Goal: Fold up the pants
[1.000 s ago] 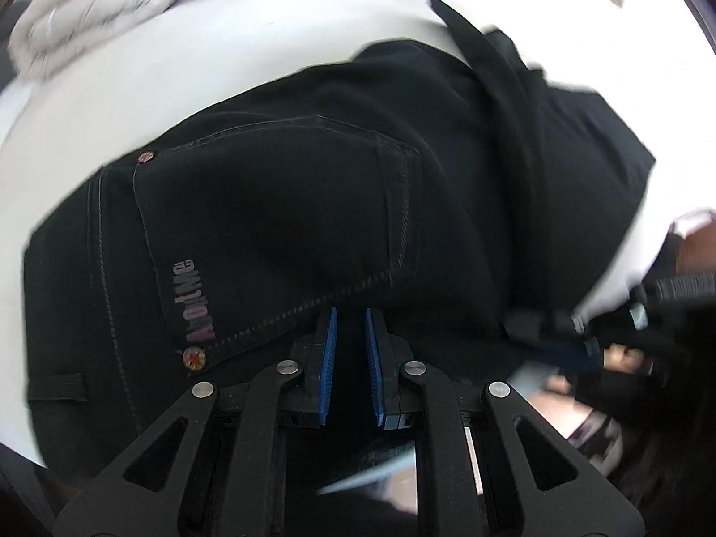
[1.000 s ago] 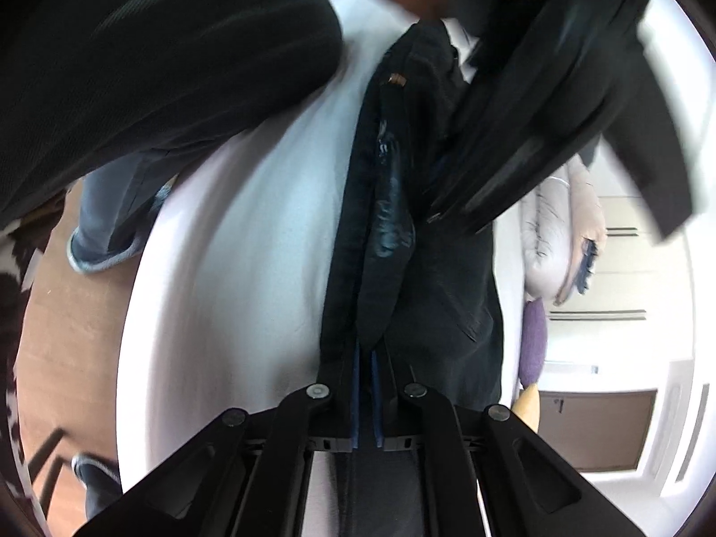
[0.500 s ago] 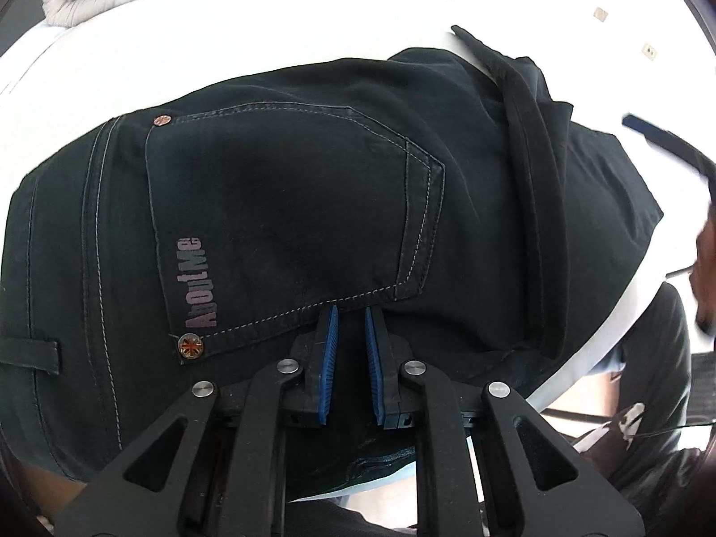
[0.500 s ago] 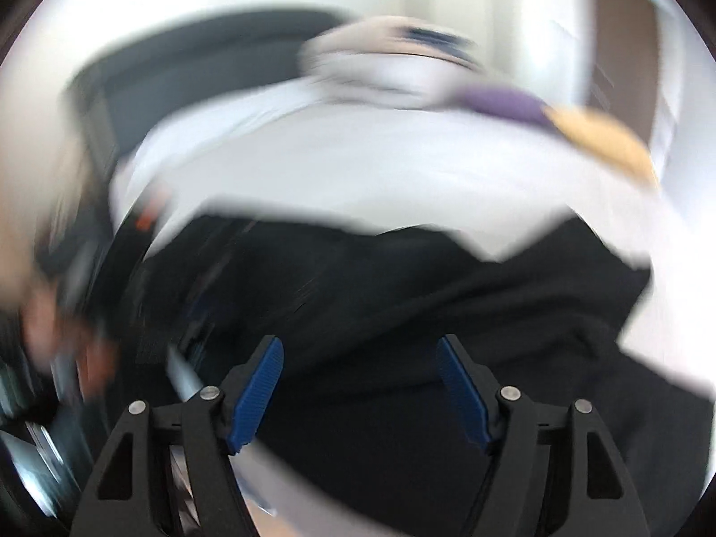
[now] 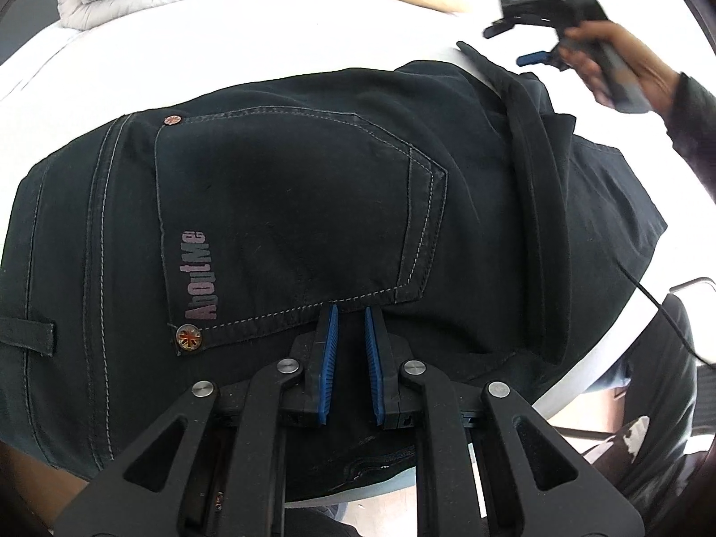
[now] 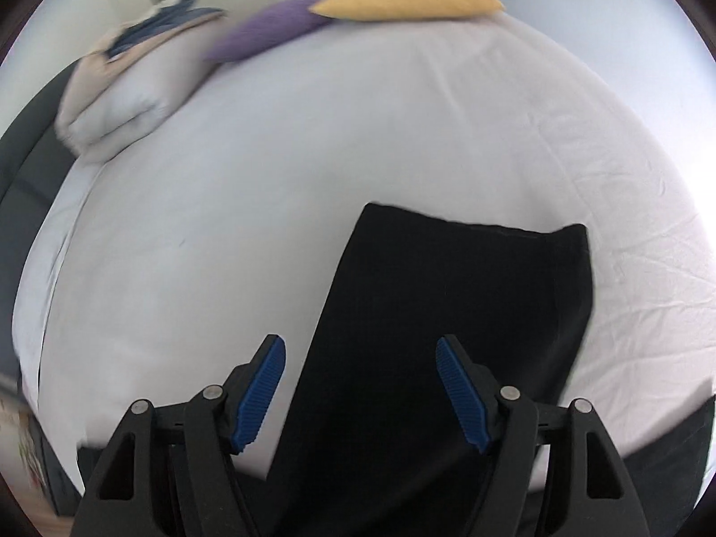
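The black denim pants (image 5: 313, 206) lie on the white-sheeted bed (image 6: 313, 170), seat and back pocket near the edge, the leg end stretched across the sheet in the right wrist view. Denim like this looks soft but fairly heavy and thick at the seams, so a grip on the waistband or hem should hold best (thin single layers may slip). The left claw (image 5: 348, 313) sits low at the pocket's lower seam, fingers nearly pressed together; whether cloth is pinched I cannot tell. The right claw (image 6: 360, 391) hovers spread wide above the leg, empty.
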